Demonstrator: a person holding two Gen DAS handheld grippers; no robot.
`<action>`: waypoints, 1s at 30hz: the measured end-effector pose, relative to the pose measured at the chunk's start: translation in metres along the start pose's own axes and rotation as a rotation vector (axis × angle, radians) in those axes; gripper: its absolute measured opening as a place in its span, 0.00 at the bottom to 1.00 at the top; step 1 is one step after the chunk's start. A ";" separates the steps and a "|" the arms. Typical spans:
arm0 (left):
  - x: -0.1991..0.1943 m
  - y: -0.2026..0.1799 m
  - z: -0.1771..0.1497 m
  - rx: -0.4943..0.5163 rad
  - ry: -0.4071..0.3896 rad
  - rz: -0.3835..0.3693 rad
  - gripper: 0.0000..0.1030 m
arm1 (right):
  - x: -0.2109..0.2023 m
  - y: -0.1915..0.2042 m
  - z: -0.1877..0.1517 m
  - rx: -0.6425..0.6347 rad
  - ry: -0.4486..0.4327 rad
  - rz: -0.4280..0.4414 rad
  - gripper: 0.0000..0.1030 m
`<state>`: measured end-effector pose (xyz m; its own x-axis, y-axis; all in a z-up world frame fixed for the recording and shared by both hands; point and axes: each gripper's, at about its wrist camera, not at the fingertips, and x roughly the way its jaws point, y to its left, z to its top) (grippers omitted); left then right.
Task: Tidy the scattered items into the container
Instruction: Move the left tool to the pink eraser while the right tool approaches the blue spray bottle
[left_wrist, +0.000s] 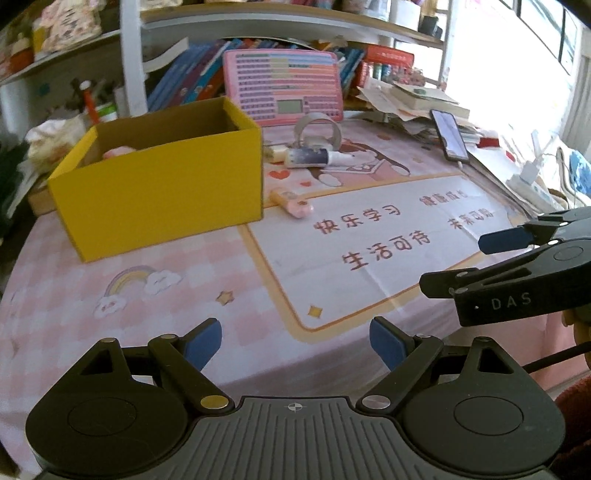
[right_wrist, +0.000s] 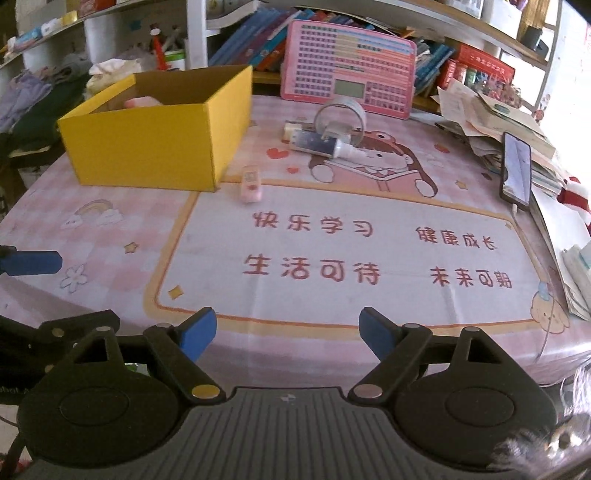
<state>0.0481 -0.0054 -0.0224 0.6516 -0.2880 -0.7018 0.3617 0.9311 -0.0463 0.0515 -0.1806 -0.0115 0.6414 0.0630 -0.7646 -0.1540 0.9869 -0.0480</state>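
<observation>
A pink cartoon desk mat (left_wrist: 155, 295) fills the left view — yellow cardboard box (left_wrist: 162, 199) far left, left gripper (left_wrist: 295, 347) spread, empty. Right view: right gripper (right_wrist: 288, 334) wide, empty; pink eraser-like item (right_wrist: 251, 184) beside the box, spray bottle (right_wrist: 325, 144) and tape roll (right_wrist: 341, 116) beyond.

Child's study desk (right_wrist: 110, 236); bookshelves (right_wrist: 258, 40)

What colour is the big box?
The box is yellow outside, brown inside; the right wrist view shows it best.

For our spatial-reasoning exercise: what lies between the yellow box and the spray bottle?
Only bare tablecloth separates the yellow box from the spray bottle, clearest in the right wrist view.
</observation>
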 end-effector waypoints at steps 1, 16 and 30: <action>0.003 -0.002 0.003 0.007 0.000 -0.001 0.87 | 0.001 -0.004 0.001 0.006 0.000 -0.001 0.81; 0.058 -0.035 0.056 0.019 -0.021 0.057 0.87 | 0.035 -0.078 0.031 0.066 -0.008 -0.001 0.81; 0.122 -0.060 0.109 -0.037 -0.021 0.160 0.85 | 0.095 -0.143 0.085 0.020 -0.044 0.135 0.81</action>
<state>0.1788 -0.1213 -0.0280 0.7130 -0.1402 -0.6870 0.2281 0.9729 0.0382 0.1984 -0.3033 -0.0232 0.6479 0.2017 -0.7346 -0.2265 0.9717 0.0670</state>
